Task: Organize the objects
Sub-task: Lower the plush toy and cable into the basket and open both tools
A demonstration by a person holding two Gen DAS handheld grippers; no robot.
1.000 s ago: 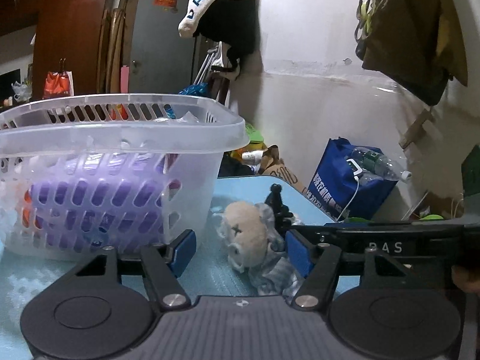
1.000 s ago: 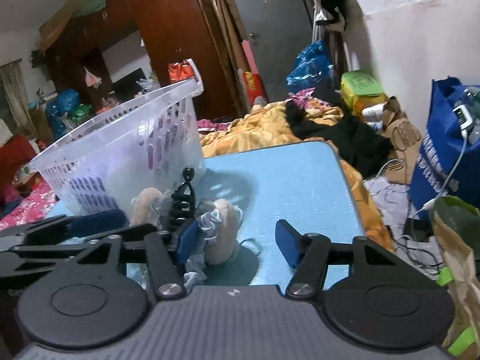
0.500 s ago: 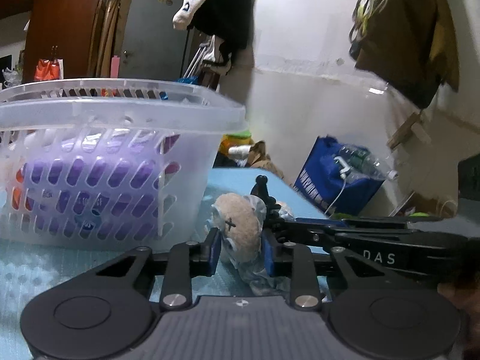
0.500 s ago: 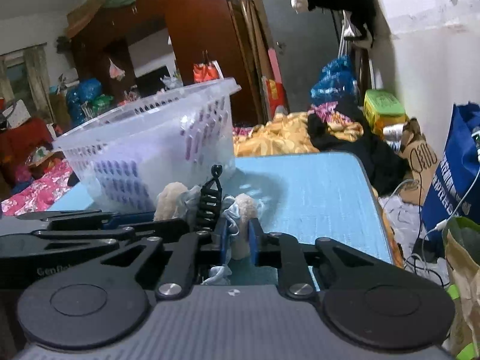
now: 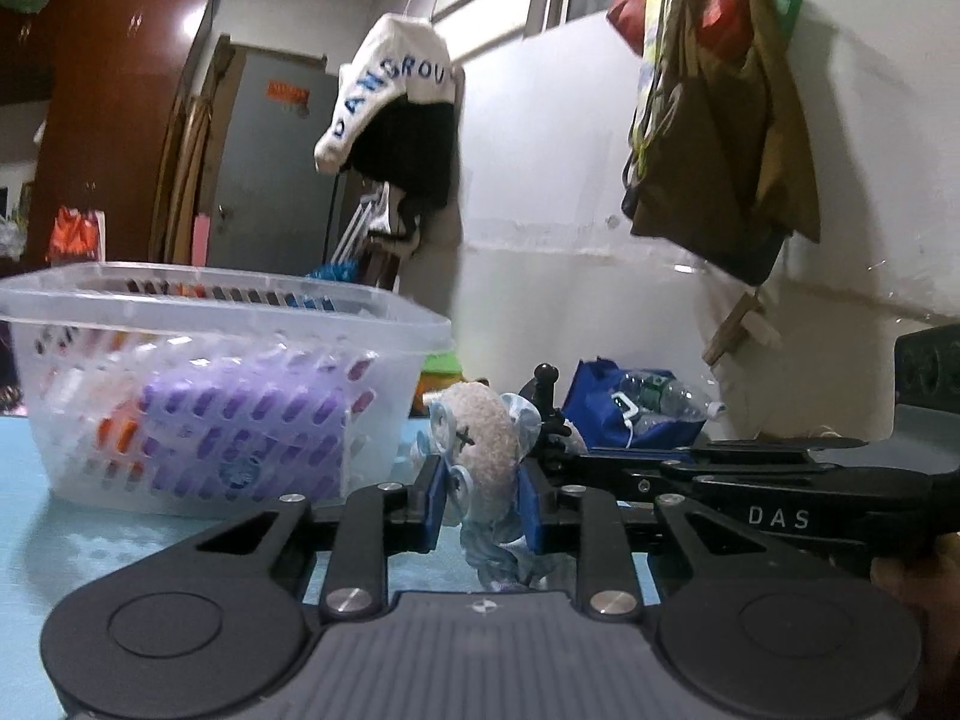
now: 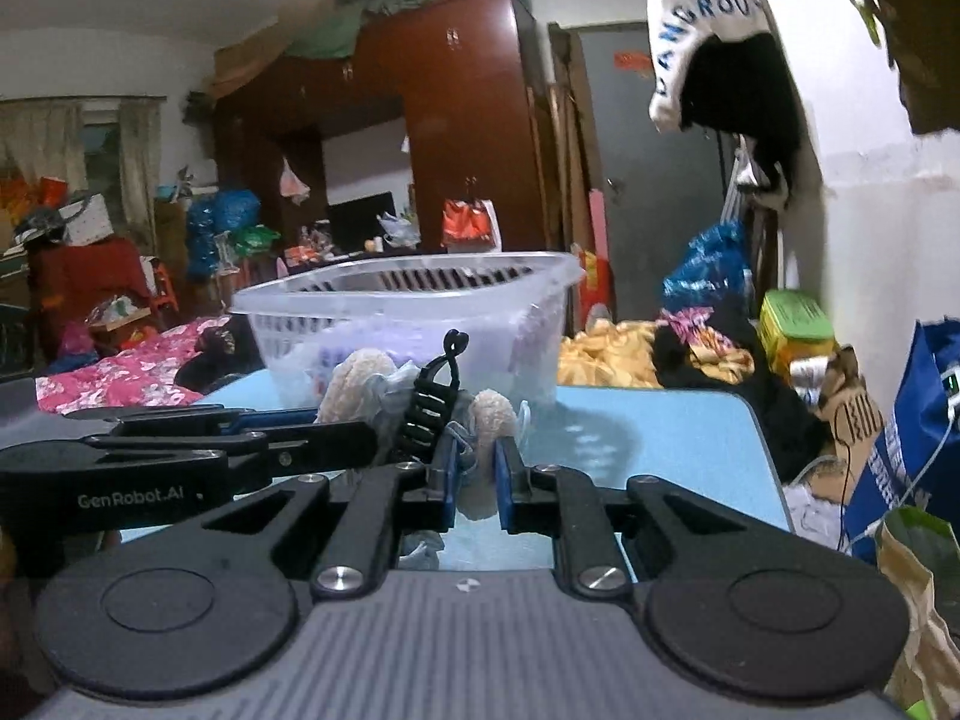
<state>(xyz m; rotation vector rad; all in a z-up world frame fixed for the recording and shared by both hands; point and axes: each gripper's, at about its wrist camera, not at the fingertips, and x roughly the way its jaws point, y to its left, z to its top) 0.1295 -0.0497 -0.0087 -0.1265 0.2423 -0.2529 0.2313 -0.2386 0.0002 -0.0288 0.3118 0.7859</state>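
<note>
A beige plush toy with pale blue frilly cloth (image 5: 483,450) is held between both grippers, lifted a little above the blue table (image 6: 672,450). My left gripper (image 5: 480,501) is shut on its round beige end. My right gripper (image 6: 475,480) is shut on its other beige end (image 6: 493,415). A black hair claw clip (image 6: 429,402) sticks up from the bundle beside the right gripper; it also shows in the left wrist view (image 5: 545,396). The clear plastic basket (image 5: 198,384) stands just behind, to the left, with purple items inside; the right wrist view shows its rim (image 6: 408,291).
The table's right edge drops to a blue bag (image 5: 624,414) with a bottle and clutter on the floor. Bedding and clothes (image 6: 606,354) lie beyond the table's far edge. Bags hang on the white wall (image 5: 720,138).
Both grippers went from open around the plush toy to shut on it, then rose with it; the view now looks higher and the basket rim sits lower in frame.
</note>
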